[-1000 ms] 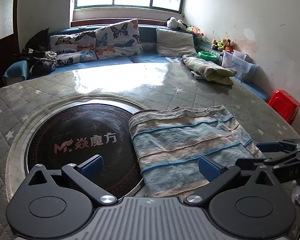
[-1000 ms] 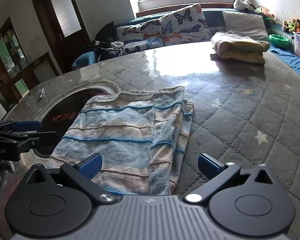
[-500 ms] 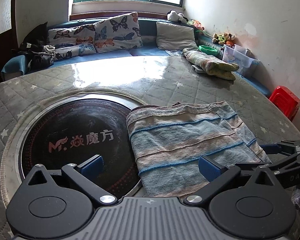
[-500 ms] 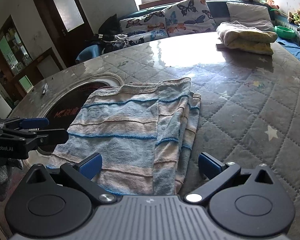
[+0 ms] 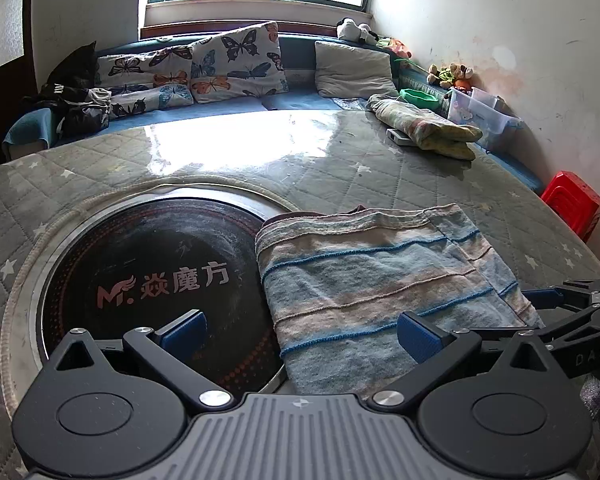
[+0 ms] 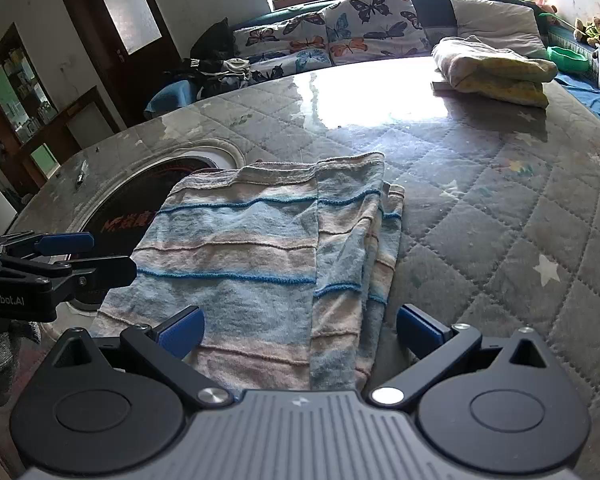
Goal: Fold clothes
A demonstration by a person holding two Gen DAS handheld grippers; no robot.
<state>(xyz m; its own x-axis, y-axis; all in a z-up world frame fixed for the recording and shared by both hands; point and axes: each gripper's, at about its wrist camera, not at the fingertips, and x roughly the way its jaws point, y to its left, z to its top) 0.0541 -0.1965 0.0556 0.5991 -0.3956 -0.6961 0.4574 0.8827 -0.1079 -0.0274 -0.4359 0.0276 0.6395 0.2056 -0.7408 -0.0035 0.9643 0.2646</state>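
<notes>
That striped cloth (image 6: 244,256) looks soft and floppy, so I'd pinch its near corners; both hand-held grippers, left (image 5: 300,332) and right (image 6: 300,328), gape wide, empty.

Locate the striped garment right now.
The striped garment lies folded flat on the quilted table, its left edge overlapping the round black inset, just ahead of both open hand-held grippers.

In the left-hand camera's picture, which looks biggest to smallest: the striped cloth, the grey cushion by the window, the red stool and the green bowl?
As they look in the left wrist view:
1. striped cloth, though it lies nearest the camera
2. grey cushion
3. red stool, partly cut off by the table edge
4. green bowl, partly hidden
</notes>
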